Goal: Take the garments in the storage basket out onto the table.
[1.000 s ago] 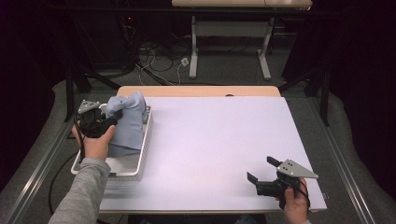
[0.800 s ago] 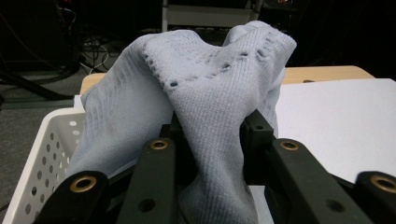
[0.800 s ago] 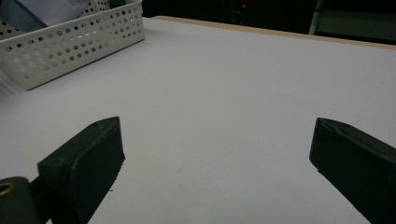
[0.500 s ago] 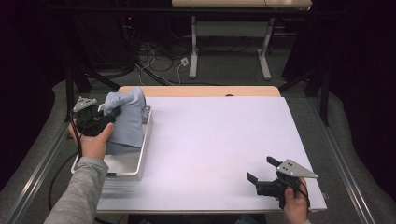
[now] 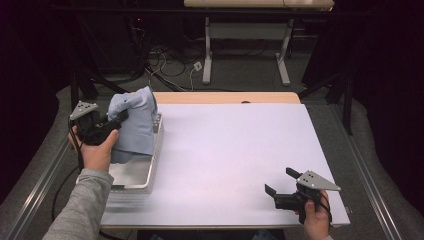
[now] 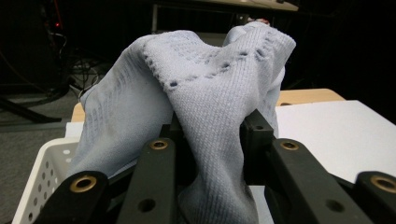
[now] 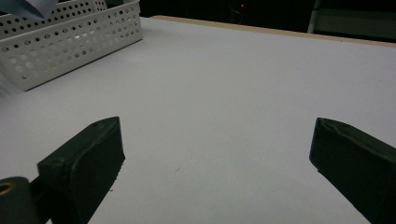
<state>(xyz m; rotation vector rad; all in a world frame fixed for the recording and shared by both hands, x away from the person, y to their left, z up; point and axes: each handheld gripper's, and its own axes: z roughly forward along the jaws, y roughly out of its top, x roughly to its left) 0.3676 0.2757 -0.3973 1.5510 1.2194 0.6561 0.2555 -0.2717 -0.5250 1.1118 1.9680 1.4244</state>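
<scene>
Since a second ago, your left gripper (image 5: 116, 119) has lifted the pale blue knit garment (image 5: 134, 127) higher out of the white perforated basket (image 5: 145, 176), and more of the basket's floor now shows bare beneath the hanging cloth. Your right gripper (image 5: 280, 183) has kept its place near the table's front right corner.

Your left gripper's jaws are clamped on a fold of the garment; in the left gripper view the ribbed knit (image 6: 205, 107) bunches between the two black jaws and drapes over them, a row of small eyelet holes running across its top. The lower part of the cloth trails down into the basket at the left edge of the white table (image 5: 235, 155).

Your right gripper's jaws stand wide apart with nothing between them, resting just above the bare tabletop; its own view looks across the white surface to the basket (image 7: 70, 42) at far left.

No brand, label or writing can be read anywhere. You have one garment, one basket, one table and two grippers in play.
</scene>
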